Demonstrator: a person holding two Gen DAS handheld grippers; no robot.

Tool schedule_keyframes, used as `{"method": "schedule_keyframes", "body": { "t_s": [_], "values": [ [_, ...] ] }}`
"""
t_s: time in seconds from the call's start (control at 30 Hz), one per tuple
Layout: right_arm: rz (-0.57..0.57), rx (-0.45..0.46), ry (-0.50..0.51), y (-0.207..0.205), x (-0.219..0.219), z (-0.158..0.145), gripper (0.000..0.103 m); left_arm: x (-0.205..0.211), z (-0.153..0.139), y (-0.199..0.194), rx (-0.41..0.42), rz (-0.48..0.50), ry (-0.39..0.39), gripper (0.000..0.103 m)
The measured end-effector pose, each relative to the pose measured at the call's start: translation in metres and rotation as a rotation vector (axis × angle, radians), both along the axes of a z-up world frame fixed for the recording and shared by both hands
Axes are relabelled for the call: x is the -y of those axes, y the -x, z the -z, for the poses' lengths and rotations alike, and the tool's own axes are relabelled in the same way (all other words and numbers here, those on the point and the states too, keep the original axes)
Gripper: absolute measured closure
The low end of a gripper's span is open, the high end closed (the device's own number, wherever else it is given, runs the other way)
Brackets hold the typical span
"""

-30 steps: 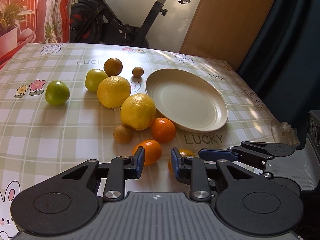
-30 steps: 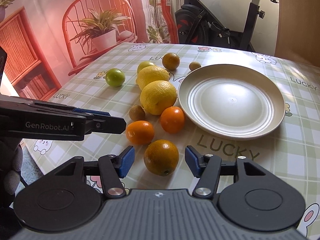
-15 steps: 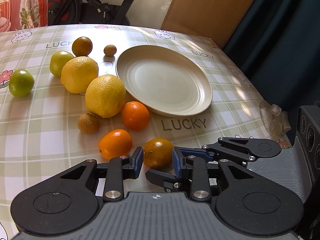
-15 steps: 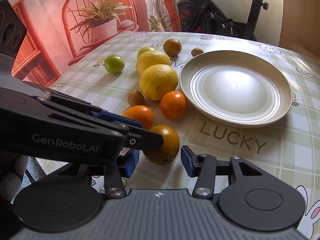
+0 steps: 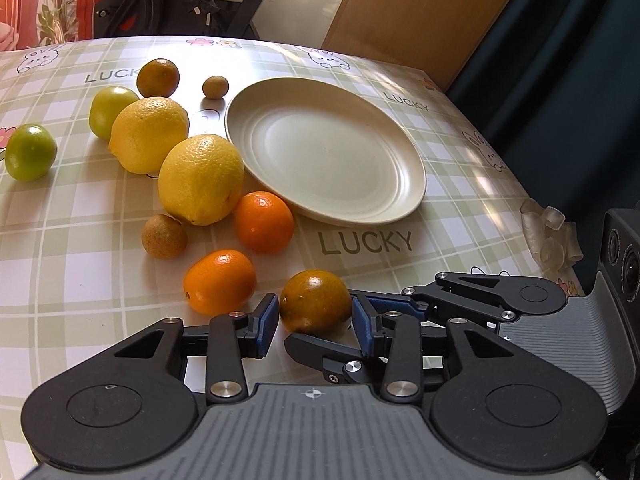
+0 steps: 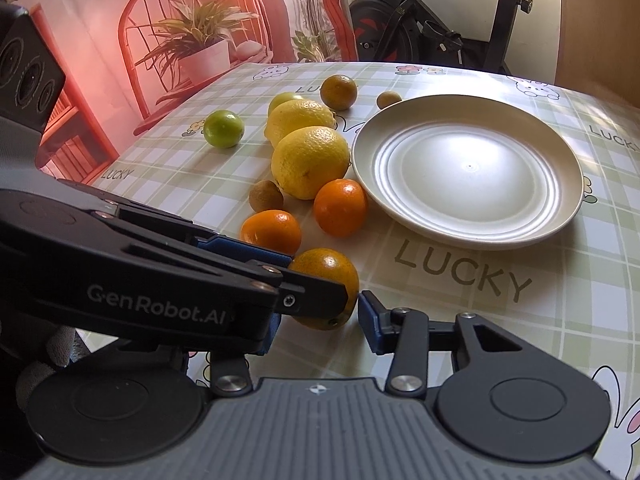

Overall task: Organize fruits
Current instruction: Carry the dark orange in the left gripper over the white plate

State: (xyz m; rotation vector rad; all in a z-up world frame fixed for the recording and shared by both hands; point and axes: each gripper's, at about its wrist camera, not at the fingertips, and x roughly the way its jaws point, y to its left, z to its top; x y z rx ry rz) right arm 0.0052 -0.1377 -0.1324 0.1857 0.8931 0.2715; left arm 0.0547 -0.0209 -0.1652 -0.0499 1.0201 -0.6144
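A dark greenish orange (image 5: 314, 304) lies on the checked tablecloth at the near edge, and both grippers are at it. My left gripper (image 5: 315, 318) has it between its blue pads, which sit at its two sides while the jaws are opening. My right gripper (image 6: 320, 326) is closing in from the near side; its right pad stands a sliver off the orange (image 6: 332, 272), and its left pad is hidden behind the left gripper's fingers (image 6: 240, 288). The cream plate (image 5: 360, 218) holds nothing. Two bright oranges (image 5: 264, 222) (image 5: 220, 282) and two lemons (image 5: 202, 178) (image 5: 148, 134) lie left of it.
Two green fruits (image 5: 30, 152) (image 5: 112, 110), another dark orange (image 5: 158, 78) and two small brown fruits (image 5: 164, 236) (image 5: 215, 87) lie further left and back. A clear plastic piece (image 5: 548, 236) sits at the table's right edge. An exercise bike (image 6: 440, 32) stands behind the table.
My left gripper came forward and down to the dark orange and its jaws widened around it. The right jaws narrowed toward the same orange; the left gripper now crosses the right wrist view.
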Motion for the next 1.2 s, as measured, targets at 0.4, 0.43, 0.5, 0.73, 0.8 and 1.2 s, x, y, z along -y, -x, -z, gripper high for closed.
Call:
{"method": "schedule_keyframes", "body": {
  "t_s": [0.4,0.43,0.5,0.73,0.8,1.2],
  "values": [
    [0.047,0.06,-0.024,0.003,0.013,-0.016,0.058,0.011,-0.027,-0.006,0.094,0.039,0.013,0.06],
    [0.052,0.066,-0.025,0.001,0.015,-0.018,0.058,0.014,-0.03,-0.009,0.106,0.042,0.013,0.06],
    [0.059,0.082,-0.022,-0.002,0.02,-0.022,0.058,0.019,-0.037,-0.014,0.126,0.044,0.014,0.06],
    [0.073,0.14,-0.011,-0.029,0.031,-0.036,0.058,0.034,-0.051,-0.043,0.189,0.035,-0.007,0.06],
    [0.077,0.145,-0.014,-0.039,0.034,-0.035,0.058,0.035,-0.049,-0.055,0.187,0.026,-0.013,0.06],
    [0.073,0.122,0.024,-0.095,0.027,-0.013,0.058,0.031,-0.029,-0.102,0.157,-0.037,-0.06,0.06]
  ]
}}
